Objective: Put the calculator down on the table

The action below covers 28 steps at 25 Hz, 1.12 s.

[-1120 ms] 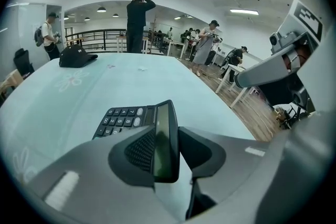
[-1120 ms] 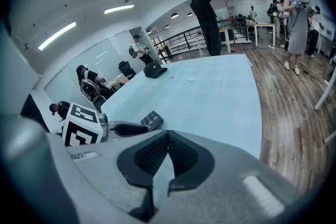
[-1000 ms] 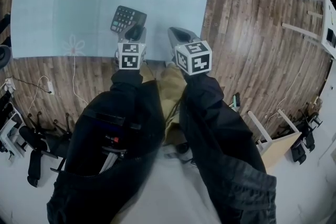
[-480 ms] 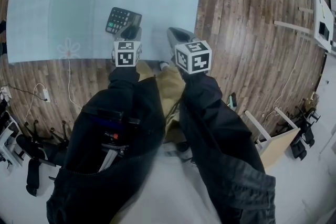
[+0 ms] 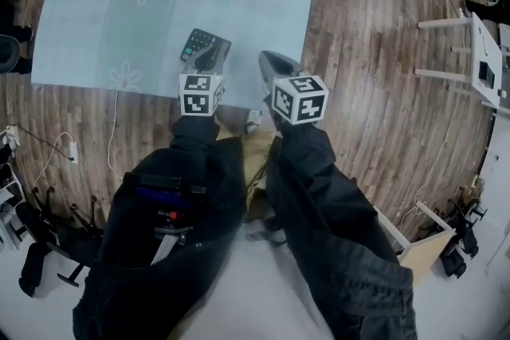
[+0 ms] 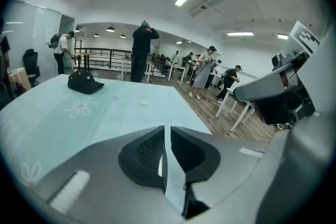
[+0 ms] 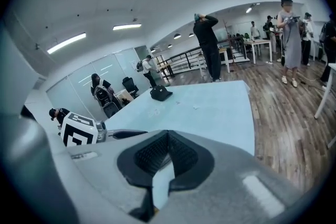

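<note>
**Calculator on the bench, left jaws almost shut above it**

The calculator [image 5: 197,44] lies in the middle of the head view, on the bench [image 5: 247,12] and near its lower edge. It looks flat on the cloth. Its lower right part is covered by the left gripper [image 5: 209,59], so I cannot tell whether they touch.

In the left gripper view, the jaws of the left gripper [image 6: 166,134] stand almost together. Only a thin slit shows between them, and nothing is in it. The right gripper [image 7: 167,137] has its jaws closed at the tip and is also empty.

I judge that the putting down is nearly done and that the left gripper now has to come away cleanly. It should first rise a little and only then go back toward the body, so that a jaw does not catch the calculator and pull it toward the edge. The calculator must rest fully on the bench, with no corner over the edge.

Both dark sleeves [image 5: 319,171] come up from the bottom of the frame, side by side. The right gripper [image 5: 266,57] is just to the right of the left one, near the lower edge of the bench. Both gripper views look along the bench toward a cap [image 6: 84,82] at its far end, so both grippers seem to be held about level.
</note>
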Available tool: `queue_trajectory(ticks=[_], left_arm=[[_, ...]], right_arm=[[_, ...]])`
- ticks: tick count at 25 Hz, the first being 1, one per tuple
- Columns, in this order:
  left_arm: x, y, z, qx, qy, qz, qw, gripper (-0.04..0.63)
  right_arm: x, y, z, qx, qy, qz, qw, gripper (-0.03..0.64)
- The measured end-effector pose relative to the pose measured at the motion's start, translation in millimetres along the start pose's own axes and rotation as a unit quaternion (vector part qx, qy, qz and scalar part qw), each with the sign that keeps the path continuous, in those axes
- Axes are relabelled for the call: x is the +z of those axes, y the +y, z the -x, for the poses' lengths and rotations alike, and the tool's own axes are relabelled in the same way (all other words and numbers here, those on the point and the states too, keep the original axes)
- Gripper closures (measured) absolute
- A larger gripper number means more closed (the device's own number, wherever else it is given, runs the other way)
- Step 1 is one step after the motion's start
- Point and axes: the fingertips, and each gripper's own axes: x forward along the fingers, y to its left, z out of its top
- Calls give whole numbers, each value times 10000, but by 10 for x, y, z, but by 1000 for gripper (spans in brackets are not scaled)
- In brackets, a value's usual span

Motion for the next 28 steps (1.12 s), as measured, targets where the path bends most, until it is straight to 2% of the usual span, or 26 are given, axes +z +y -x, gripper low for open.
queue_trajectory(ticks=[3,11,17,21,24,28], left_arm=[[371,-95,96,-34,-415,-59,9991,592],[1326,-283,452,-158,-1288,-391,9908,595],[2006,-478,804,-372,-1951,-660,9779,595],[2409,-564,1077,-411,-2469,-843,9645,595],[2628,-604,1246,-404,-2750,-932,9561,595],[2811,-643,1387,-397,-2990,-894,9492,595]], right_arm=[[284,95,36,155,-285,197,9993,615],[1009,267,319,261,-1053,594,9923,615],[1517,397,642,238,-1735,864,9807,615],[1816,535,831,209,-2139,1060,9709,615],[1976,619,956,221,-2352,1184,9645,615],[2123,667,1090,175,-2608,1335,9560,615]])
